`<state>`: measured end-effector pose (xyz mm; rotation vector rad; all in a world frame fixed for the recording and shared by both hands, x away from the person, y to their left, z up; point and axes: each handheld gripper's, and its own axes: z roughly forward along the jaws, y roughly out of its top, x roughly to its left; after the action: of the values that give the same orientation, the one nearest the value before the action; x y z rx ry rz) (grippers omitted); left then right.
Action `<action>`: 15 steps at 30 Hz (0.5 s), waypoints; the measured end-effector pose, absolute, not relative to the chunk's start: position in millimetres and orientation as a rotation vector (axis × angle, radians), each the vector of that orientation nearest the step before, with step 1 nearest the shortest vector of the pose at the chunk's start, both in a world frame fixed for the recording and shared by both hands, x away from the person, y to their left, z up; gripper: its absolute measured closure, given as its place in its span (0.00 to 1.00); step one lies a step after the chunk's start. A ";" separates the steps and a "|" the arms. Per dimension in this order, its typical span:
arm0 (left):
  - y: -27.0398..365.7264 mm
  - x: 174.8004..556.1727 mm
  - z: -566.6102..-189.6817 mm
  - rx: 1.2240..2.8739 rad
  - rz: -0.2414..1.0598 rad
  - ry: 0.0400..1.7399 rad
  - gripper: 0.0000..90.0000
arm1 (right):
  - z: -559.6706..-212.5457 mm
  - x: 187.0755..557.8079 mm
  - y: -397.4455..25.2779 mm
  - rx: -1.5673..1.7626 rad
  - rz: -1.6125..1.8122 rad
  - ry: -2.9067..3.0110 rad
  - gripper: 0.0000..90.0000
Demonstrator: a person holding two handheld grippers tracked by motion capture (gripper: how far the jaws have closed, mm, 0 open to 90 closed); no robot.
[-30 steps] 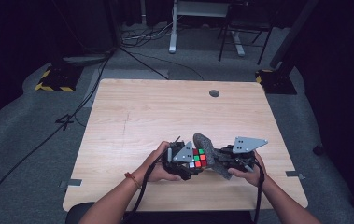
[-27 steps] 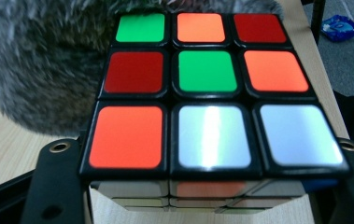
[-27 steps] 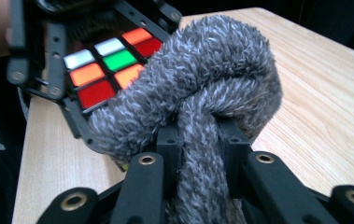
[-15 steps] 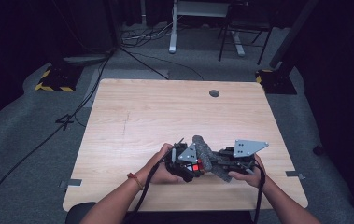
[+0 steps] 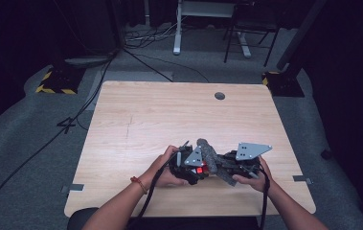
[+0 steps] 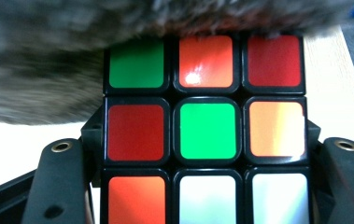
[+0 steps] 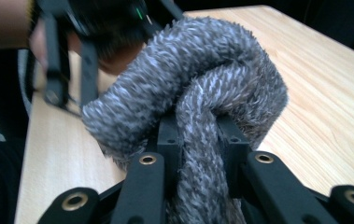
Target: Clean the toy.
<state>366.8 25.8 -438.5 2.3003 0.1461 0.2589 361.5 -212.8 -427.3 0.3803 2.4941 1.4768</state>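
Note:
A Rubik's cube (image 6: 207, 130) with green, red, orange and white stickers fills the left gripper view, clamped between the two black jaws of my left gripper (image 6: 205, 151). A grey fuzzy cloth (image 6: 72, 70) lies blurred across the cube's top edge. In the right gripper view the same cloth (image 7: 198, 93) is folded into a thick loop, and my right gripper (image 7: 198, 135) is shut on it. From above, both grippers meet near the table's front edge: left gripper (image 5: 188, 165), right gripper (image 5: 234, 167), with the cloth (image 5: 210, 157) over the cube (image 5: 199, 170), of which a red patch shows.
The light wooden table (image 5: 169, 120) stretches far and to both sides of the hands. A round cable port (image 5: 220, 96) sits near its far edge. Cables and stand legs (image 5: 176, 45) lie on the dark floor beyond.
The cloth has been drawn over the cube, hiding most of the coloured face that showed a second ago. Both grippers stayed close together near the front edge.

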 end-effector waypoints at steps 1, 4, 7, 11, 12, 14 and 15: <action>28.0 367.1 -436.4 2.293 0.264 0.149 0.37 | -429.8 363.6 -214.3 0.397 1.467 2.508 0.84; 32.9 368.0 -432.4 2.284 0.288 0.155 0.37 | -434.2 365.6 -216.0 0.404 1.442 2.524 0.84; 30.8 367.1 -434.5 2.311 0.297 0.149 0.37 | -430.1 360.8 -214.2 0.348 1.492 2.506 0.84; 25.8 366.9 -439.7 2.338 0.289 0.142 0.37 | -425.1 355.1 -207.8 0.304 1.500 2.494 0.84; 24.7 367.0 -440.4 2.341 0.286 0.143 0.37 | -425.2 355.0 -207.5 0.310 1.520 2.491 0.84; 22.3 366.4 -441.9 2.350 0.288 0.146 0.37 | -424.9 354.9 -206.7 0.308 1.525 2.494 0.84; 20.8 366.7 -442.5 2.352 0.283 0.142 0.37 | -424.8 354.7 -206.4 0.310 1.530 2.492 0.84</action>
<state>366.7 20.8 -442.5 2.3524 0.1415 0.2833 354.7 -206.4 -424.8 0.3103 2.4922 1.5304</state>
